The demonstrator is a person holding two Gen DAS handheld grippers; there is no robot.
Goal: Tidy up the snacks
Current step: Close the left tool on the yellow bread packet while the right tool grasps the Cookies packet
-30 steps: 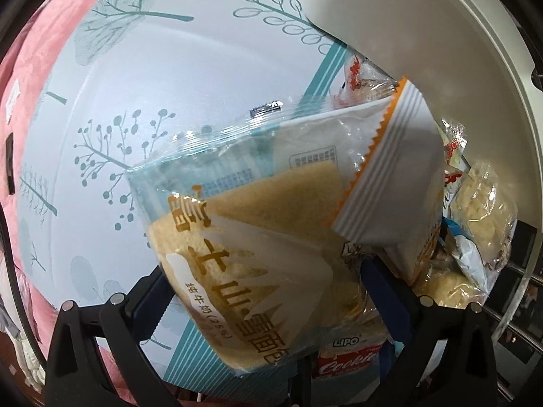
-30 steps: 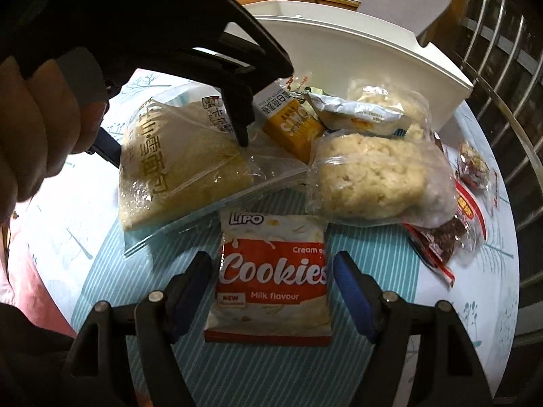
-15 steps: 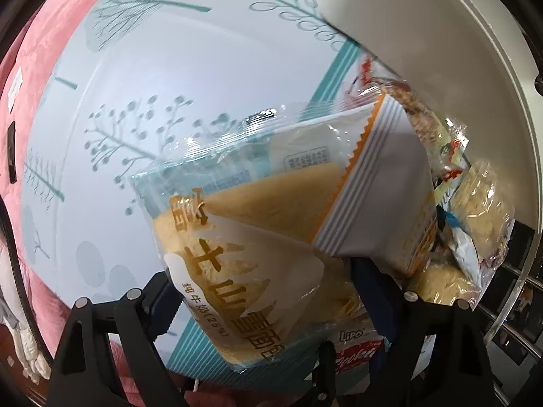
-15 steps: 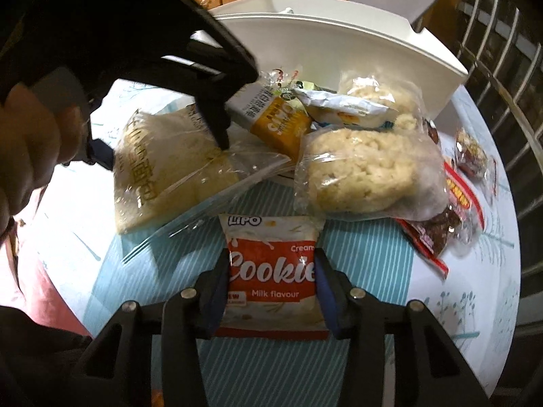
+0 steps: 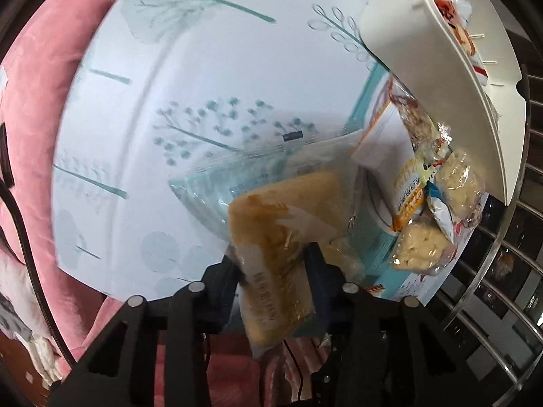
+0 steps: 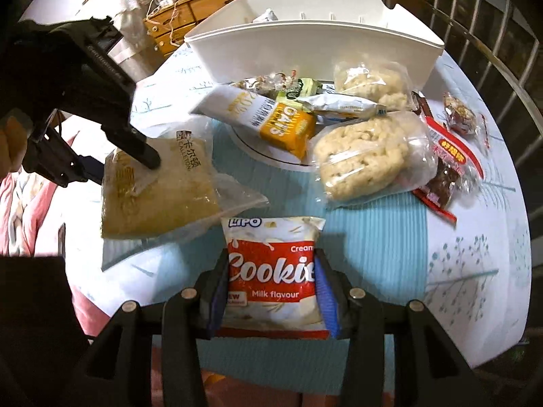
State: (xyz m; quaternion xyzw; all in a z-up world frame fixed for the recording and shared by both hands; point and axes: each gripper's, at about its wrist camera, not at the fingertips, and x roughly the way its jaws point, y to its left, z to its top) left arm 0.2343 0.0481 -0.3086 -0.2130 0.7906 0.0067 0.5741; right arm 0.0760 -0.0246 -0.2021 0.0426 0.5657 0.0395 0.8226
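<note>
A clear bag of yellow-brown bread [image 5: 281, 210] sits between the fingers of my left gripper [image 5: 275, 264], whose jaws are closing and squeeze its near end. In the right wrist view that same left gripper [image 6: 118, 162] grips the bread bag [image 6: 163, 200] at the table's left, one corner tilted up. My right gripper [image 6: 271, 257] is shut on a red and white Lipo cookie packet [image 6: 271, 237] at the front of the table, with the blue pads [image 6: 324, 291] pressed against both sides.
A white bin [image 6: 305, 51] stands at the back with some packets inside. In front of it lie an orange oats packet [image 6: 288, 129], two rice cracker bags [image 6: 359, 156] and red packets [image 6: 448, 166]. A pink cushion [image 5: 34, 135] borders the tablecloth [image 5: 203, 84].
My left gripper's jaws closed in on the bread bag and drew it back from the pile. My right gripper's fingers closed onto the cookie packet and have stayed there.
</note>
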